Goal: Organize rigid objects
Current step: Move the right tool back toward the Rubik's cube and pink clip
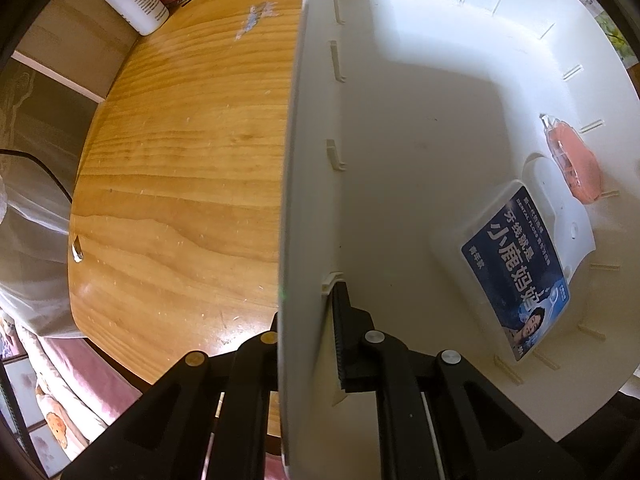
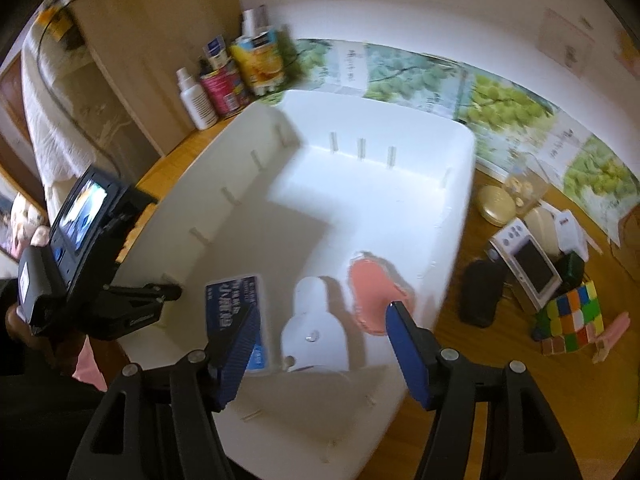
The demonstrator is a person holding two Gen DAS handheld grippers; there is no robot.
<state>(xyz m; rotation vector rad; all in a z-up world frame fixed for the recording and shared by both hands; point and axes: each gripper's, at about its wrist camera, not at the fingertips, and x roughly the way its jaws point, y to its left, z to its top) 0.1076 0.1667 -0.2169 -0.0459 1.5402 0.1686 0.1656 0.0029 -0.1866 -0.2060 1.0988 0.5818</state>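
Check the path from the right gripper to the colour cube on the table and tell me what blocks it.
The white bin's near right wall and corner lie between the open right gripper, which hangs over the bin, and the colour cube. Beyond the wall, a black object lies left of the cube; nothing covers the cube from above.

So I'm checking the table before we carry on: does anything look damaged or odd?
Yes. The wooden table has a small chipped notch near its left edge in the left wrist view, and a pale scuffed patch further up. Inside the white bin nothing looks spilled.
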